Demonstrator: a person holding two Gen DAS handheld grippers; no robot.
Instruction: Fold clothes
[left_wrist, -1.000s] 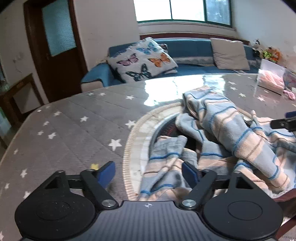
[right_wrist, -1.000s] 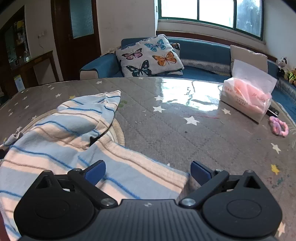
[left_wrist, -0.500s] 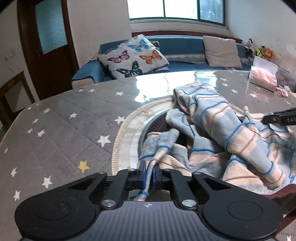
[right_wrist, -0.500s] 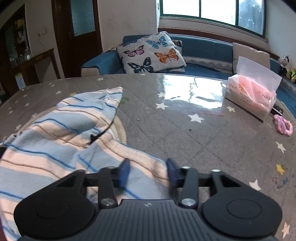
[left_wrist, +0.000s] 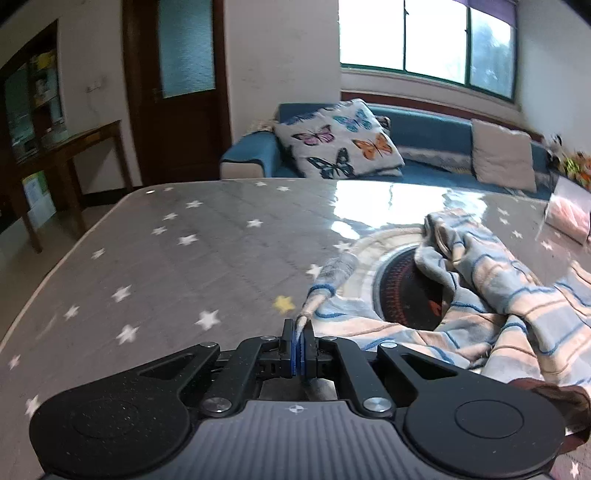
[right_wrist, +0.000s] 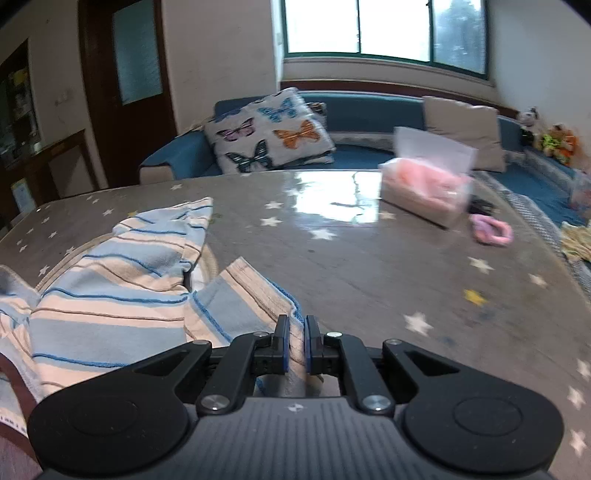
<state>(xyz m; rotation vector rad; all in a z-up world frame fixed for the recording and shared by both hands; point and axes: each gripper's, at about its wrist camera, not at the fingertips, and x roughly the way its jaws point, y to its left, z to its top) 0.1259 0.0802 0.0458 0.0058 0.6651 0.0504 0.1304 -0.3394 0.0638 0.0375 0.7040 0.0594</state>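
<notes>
Striped clothing (left_wrist: 491, 295) in pale blue and peach lies crumpled on a grey table (left_wrist: 177, 266) patterned with white stars, and it is the main thing on that surface. In the left wrist view it spreads over the near right part of the table, draped partly across a round dark inset (left_wrist: 406, 288) with a pale ring around it. In the right wrist view the same garment (right_wrist: 110, 291) fills the near left area, one folded flap reaching toward the far left.

Beyond the table's far edge stands a blue sofa (right_wrist: 369, 110) carrying a butterfly-print cushion (right_wrist: 269, 133) and a plain beige cushion (right_wrist: 461, 129).

On the far right of the table, in the right wrist view, sits a clear tissue box (right_wrist: 424, 188) with pink contents, and just near-right of it lies a pink hair tie (right_wrist: 491, 229).

The left gripper (left_wrist: 300, 332) has its jaws pressed together on a thin corner of the clothing at the garment's near left edge, the cloth stretching away from it to the right. The right gripper (right_wrist: 294, 334) is clamped on a bunched hem of the clothing, a strip of fabric showing between its two blue pads (right_wrist: 285, 343).
</notes>
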